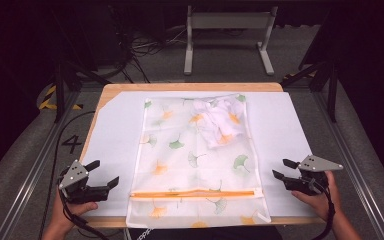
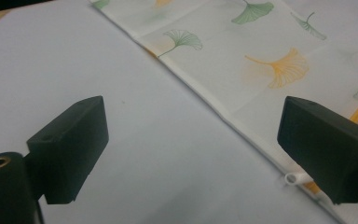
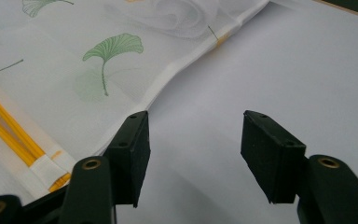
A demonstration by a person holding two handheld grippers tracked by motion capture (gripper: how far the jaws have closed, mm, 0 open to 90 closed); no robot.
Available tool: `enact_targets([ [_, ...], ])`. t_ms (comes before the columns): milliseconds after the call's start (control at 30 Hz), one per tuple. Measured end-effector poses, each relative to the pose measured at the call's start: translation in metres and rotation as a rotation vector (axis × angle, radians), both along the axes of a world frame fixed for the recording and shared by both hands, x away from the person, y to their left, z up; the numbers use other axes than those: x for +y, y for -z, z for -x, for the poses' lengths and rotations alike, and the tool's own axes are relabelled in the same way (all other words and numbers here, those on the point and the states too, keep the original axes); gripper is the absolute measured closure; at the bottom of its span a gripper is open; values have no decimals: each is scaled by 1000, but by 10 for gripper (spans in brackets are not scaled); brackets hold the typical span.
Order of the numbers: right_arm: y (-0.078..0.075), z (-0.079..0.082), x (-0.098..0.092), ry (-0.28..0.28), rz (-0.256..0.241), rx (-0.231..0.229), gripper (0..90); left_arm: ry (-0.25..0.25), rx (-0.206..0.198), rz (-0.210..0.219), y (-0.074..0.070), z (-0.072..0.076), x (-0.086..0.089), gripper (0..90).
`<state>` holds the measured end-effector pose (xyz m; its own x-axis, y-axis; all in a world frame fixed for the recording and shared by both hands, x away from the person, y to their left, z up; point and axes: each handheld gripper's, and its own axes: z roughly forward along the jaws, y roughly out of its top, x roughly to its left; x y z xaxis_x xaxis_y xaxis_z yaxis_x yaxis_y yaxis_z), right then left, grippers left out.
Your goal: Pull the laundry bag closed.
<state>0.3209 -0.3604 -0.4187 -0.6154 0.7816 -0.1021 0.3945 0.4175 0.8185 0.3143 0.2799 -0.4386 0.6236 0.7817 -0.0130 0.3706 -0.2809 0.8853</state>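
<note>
Fingers [image 2: 70, 149] spread, mesh bag [image 1: 195, 160] flat between both grippers, untouched

The laundry bag [image 1: 195, 160] is thin, sheer mesh cloth, matt, printed with leaves, with an orange plastic-looking zip [image 1: 192, 193]. Soft white cloth [image 1: 219, 122] is bunched inside. The counter [image 1: 190, 87] shows pale wood under a smooth matt white sheet [image 1: 115, 135]. The jaws look matt black plastic.

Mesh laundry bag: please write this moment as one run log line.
mesh laundry bag: flat on table, zipper closed, white cloth inside | left claw: open, beside bag, apart | right claw: open, beside bag, apart
</note>
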Motion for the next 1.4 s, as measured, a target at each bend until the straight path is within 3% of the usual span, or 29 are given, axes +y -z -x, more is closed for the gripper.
enact_targets([
  [67,0,-1,1,-4,5,1,424,4,4,8,0,3,3,141],
  [133,0,-2,4,-9,7,3,424,16,25,-19,1,6,3,188],
  [267,-4,-6,11,-31,5,0,415,68,36,-2,-2,12,1,398],
  [400,-6,-9,16,-40,0,2,414,122,30,-38,-5,19,-3,601],
  [433,-7,-10,19,-48,1,4,415,137,24,-62,-6,22,-6,601],
  [467,-9,-10,25,-63,11,1,421,171,31,-52,-7,27,-9,701],
  [500,-9,-10,25,-63,11,1,421,171,31,-52,-7,27,-9,742],
  [533,-11,-11,28,-73,11,3,427,188,31,-38,-8,30,-10,742],
  [600,-14,-13,38,-112,-1,13,449,225,35,-39,-9,37,-16,824],
  [700,-19,-16,58,-188,19,28,524,244,45,-60,-8,42,-22,894],
  [767,-21,-17,71,-225,29,28,584,243,56,-49,-4,43,-27,900],
  [833,-23,-20,87,-286,30,44,634,295,81,-66,-1,46,-33,900],
  [933,-27,-23,113,-341,57,47,643,330,92,-75,5,51,-42,900],
  [1067,-34,-29,146,-406,35,47,656,333,101,-101,12,50,-47,900],
  [1133,-36,-32,166,-430,44,55,635,337,96,-137,14,50,-49,900],
  [1200,-37,-34,186,-468,41,63,622,343,106,-134,17,49,-50,896],
  [1267,-37,-37,207,-497,50,69,620,340,112,-169,20,48,-52,892],
  [1400,-31,-38,252,-578,70,88,630,340,128,-173,24,47,-50,891],
])
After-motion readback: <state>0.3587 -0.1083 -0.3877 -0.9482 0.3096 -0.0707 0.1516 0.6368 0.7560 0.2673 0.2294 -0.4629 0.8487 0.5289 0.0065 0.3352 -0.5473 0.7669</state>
